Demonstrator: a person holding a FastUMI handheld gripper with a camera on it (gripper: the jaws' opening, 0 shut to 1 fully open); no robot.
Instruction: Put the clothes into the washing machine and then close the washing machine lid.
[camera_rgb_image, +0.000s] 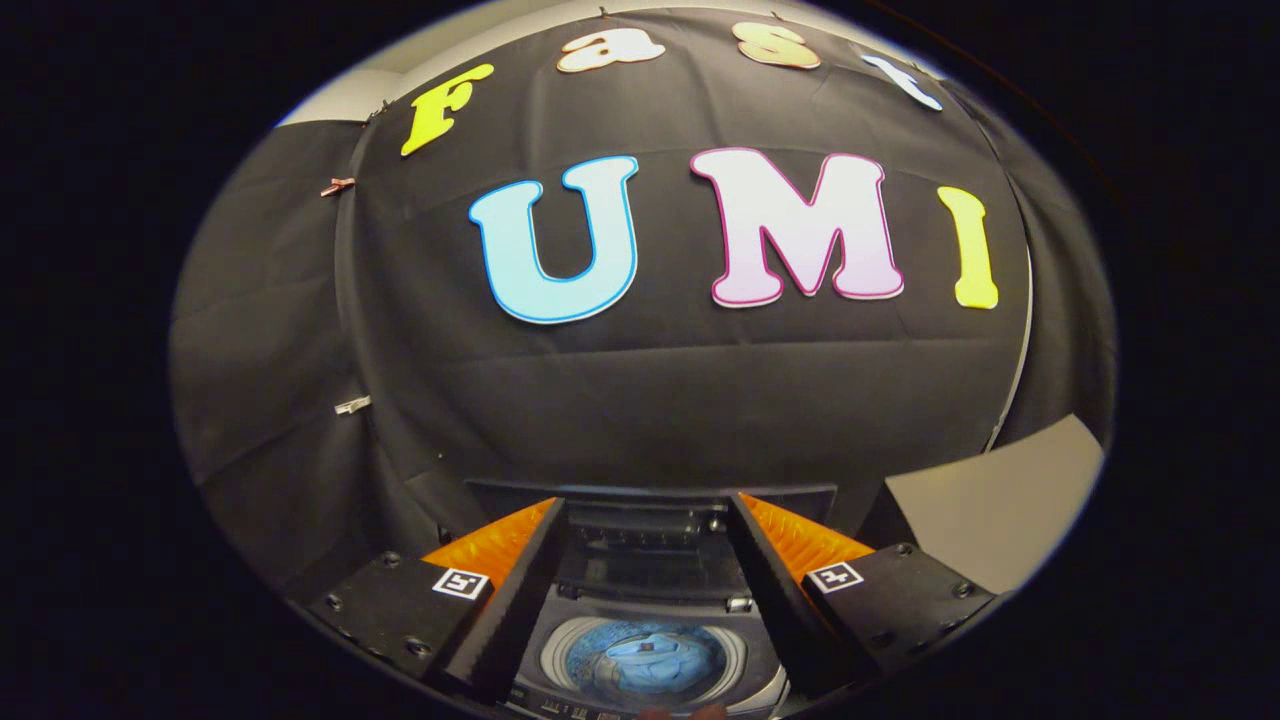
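Jaws are spread wide with nothing in them, hovering over the washing machine. Blue clothes already sit down in the drum, and the raised lid stands just beyond, so closing it looks next.

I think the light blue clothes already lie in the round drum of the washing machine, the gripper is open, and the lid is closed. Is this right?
Not quite: the lid is open, standing up behind the round drum. The gripper view shows it. The light blue clothes do lie in the drum, and the gripper is open.
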